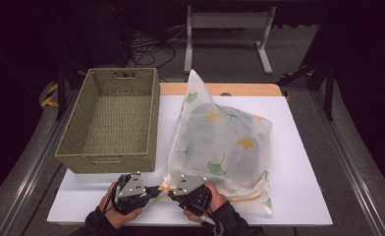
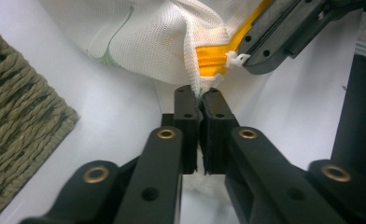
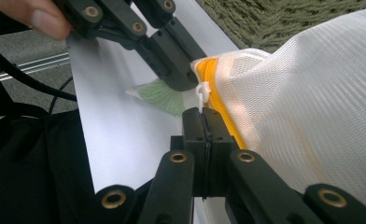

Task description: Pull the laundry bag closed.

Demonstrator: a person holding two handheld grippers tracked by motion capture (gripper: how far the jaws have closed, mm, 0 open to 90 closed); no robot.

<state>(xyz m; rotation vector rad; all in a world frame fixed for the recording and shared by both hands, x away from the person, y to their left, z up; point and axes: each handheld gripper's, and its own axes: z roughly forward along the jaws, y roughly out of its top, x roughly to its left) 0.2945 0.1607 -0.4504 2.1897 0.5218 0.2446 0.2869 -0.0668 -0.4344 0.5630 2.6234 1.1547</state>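
The right gripper (image 3: 204,112) has its jaws pressed together on the white zipper pull (image 3: 201,95) of the mesh laundry bag (image 3: 312,93), beside the orange zipper (image 3: 214,88). Just beyond, the left gripper (image 3: 181,79) pinches the bag's corner. The woven basket (image 3: 274,14) lies farther off on the white table (image 3: 111,144).

The high view looks forward and down over the whole table (image 1: 298,196). Each gripper view sits close behind its own jaws; both share the mesh bag's (image 2: 162,42) yellow zipper (image 3: 208,77) just past the fingertips.
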